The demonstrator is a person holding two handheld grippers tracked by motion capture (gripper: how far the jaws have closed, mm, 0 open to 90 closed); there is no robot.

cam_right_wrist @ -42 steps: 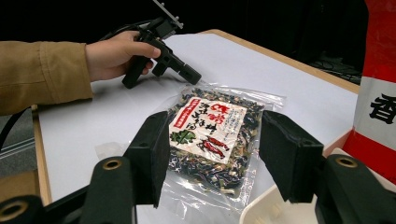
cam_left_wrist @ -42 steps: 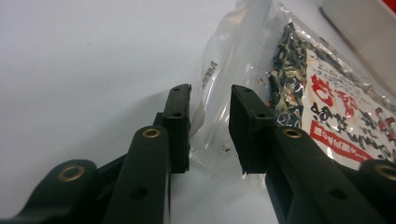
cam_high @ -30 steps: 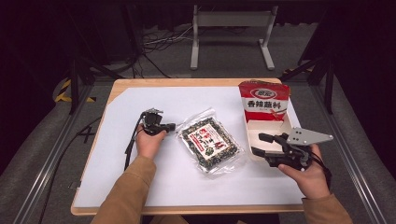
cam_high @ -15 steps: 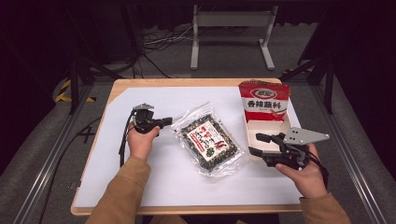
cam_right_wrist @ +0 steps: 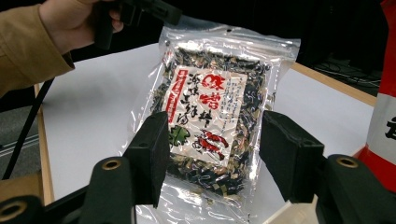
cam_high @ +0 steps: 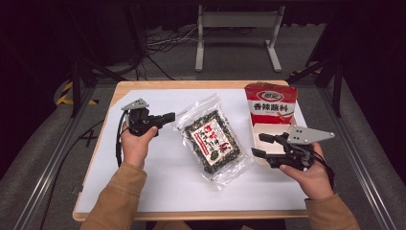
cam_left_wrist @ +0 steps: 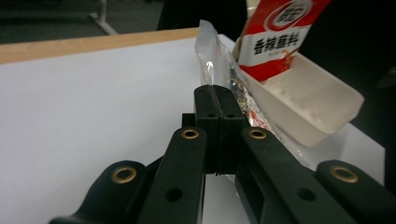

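L hand-held gripper [cam_high: 168,116] sits above the desk [cam_high: 158,191] on its L side, jaws pressed together w/ nothing between them. In the high view its tips point right, toward the near corner of the clear seaweed packet [cam_high: 211,139], close to the packet's edge but apart from it. In the left gripper view the closed tips [cam_left_wrist: 218,100] line up w/ the packet's crinkled plastic edge [cam_left_wrist: 210,56] just beyond; can't tell from that angle whether they touch, but the high view shows a gap. The L hand [cam_high: 135,143] grips the gripper body from below, tan sleeve running to the bottom edge.

Seaweed packet lies flat mid-desk on the white sheet [cam_high: 143,172], set diagonally, top corner pointing away from the person. Label is white w/ red characters, dark dried contents around it.

R hand-held gripper [cam_high: 261,145] is on the R side, jaws spread, empty, tips aimed left at the packet's R edge, near but not touching. In the right gripper view the two black pads [cam_right_wrist: 152,154] frame the packet [cam_right_wrist: 210,116] lying farther off, w/ the L hand and its gripper at the top left.

Behind the R gripper a white tray [cam_high: 262,132] holds a red snack bag [cam_high: 270,105] standing upright, leaning at the tray's far end. Tray sits just beside the packet's R side.
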